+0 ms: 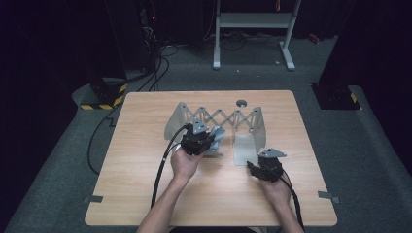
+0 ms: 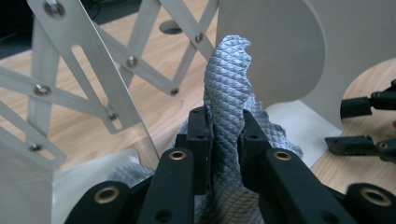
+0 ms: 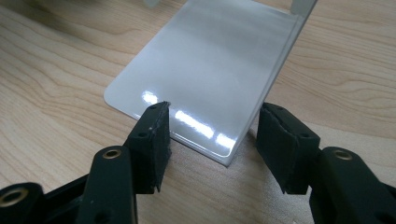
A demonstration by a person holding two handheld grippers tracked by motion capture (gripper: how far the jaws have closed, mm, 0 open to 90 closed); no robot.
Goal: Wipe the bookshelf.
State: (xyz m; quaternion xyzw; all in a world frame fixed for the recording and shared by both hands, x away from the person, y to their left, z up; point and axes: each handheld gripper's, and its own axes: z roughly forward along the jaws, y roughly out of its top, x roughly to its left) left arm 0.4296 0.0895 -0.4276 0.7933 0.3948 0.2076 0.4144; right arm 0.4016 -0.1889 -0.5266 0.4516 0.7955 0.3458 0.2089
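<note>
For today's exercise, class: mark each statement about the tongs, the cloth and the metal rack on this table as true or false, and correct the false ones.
1. The left tongs are shut on a grey textured cloth. True.
2. The right tongs grip the cloth. False: they stand open, with only the corner of the rack's flat metal foot plate between them.
3. The metal rack has a criss-cross folding back. True.
4. The rack lies on the floor. False: it stands on the wooden table.
5. The cloth is bright red. False: it is grey.
</note>
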